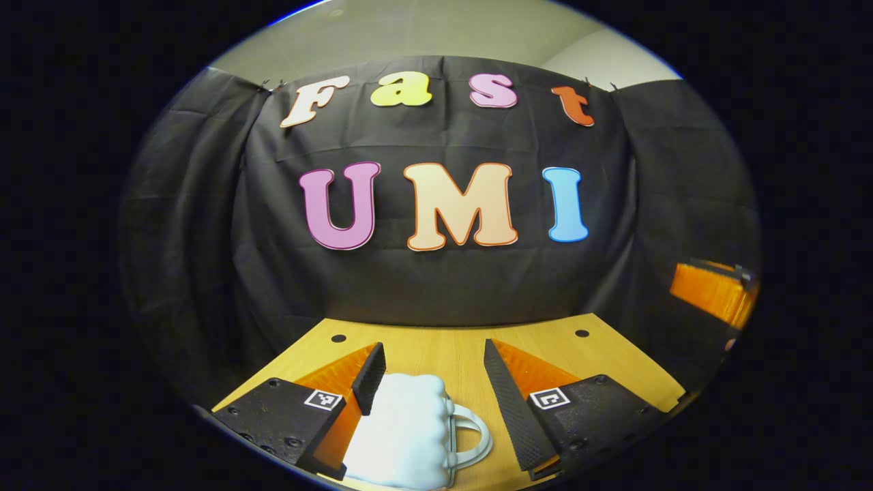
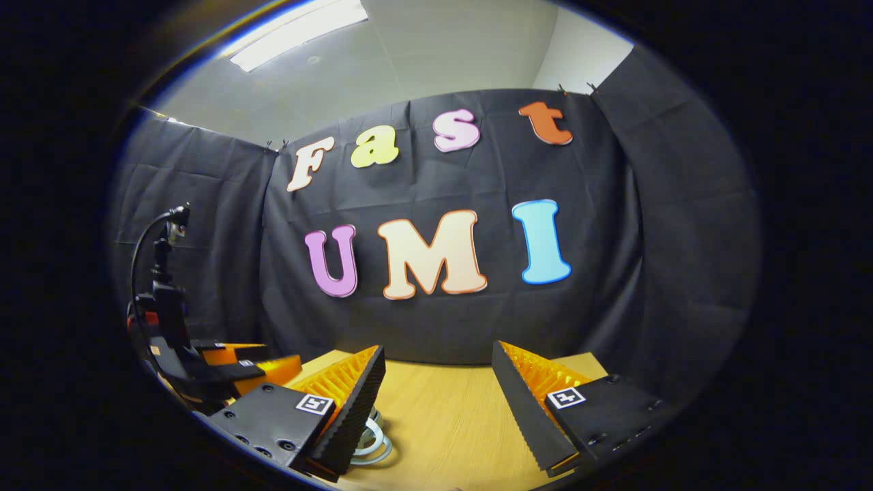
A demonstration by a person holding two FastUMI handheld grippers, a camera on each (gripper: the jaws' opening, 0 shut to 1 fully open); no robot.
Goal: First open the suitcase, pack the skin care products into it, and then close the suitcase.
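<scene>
The left claw (image 1: 430, 402) stands wide open over the wooden surface (image 1: 450, 351), gripping nothing. Between its fingers sits a pale lumpy case (image 1: 402, 436) with a loop handle (image 1: 474, 436) on its right side; this is probably the suitcase, closed as far as can be seen. The left finger lies just beside or against the case's top left corner, which one I cannot tell; the right finger is apart from it, beyond the handle.

The right claw (image 2: 436, 402) is also wide open and empty above the same surface. A loop, likely that handle (image 2: 372, 440), shows just beside its left finger. The left claw and its mount (image 2: 204, 361) appear farther off at the left of the right gripper view.

No skin care products can be made out here.

The step in hand looks like opening the case. To do it well, I would steady the body with one claw, pinching squarely across its sides rather than on the handle, which would let it swing. The other claw should find the lid's seam and lift slowly.
</scene>
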